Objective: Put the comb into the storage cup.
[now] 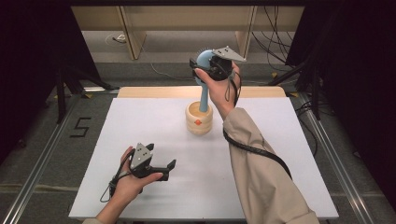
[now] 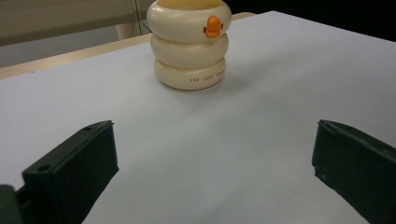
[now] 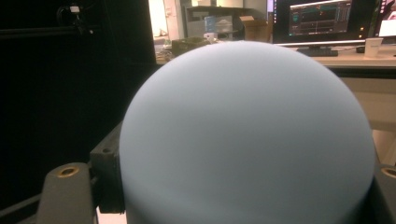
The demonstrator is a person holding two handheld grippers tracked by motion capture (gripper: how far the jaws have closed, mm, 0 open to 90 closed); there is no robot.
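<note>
One pale blue round-headed plastic brush (image 1: pixel 204 70) stands with its handle in one cream ribbed holder (image 2: pixel 189 44) bearing an orange tab and the print "THE JUDY". The right tongs (image 1: pixel 201 65) clamp the brush head; the left tongs (image 1: pixel 169 167) gape wide, holding nothing. The white surface (image 1: pixel 280 154) sits among dark curtains; a "5" marks the floor (image 1: pixel 42 140).
</note>
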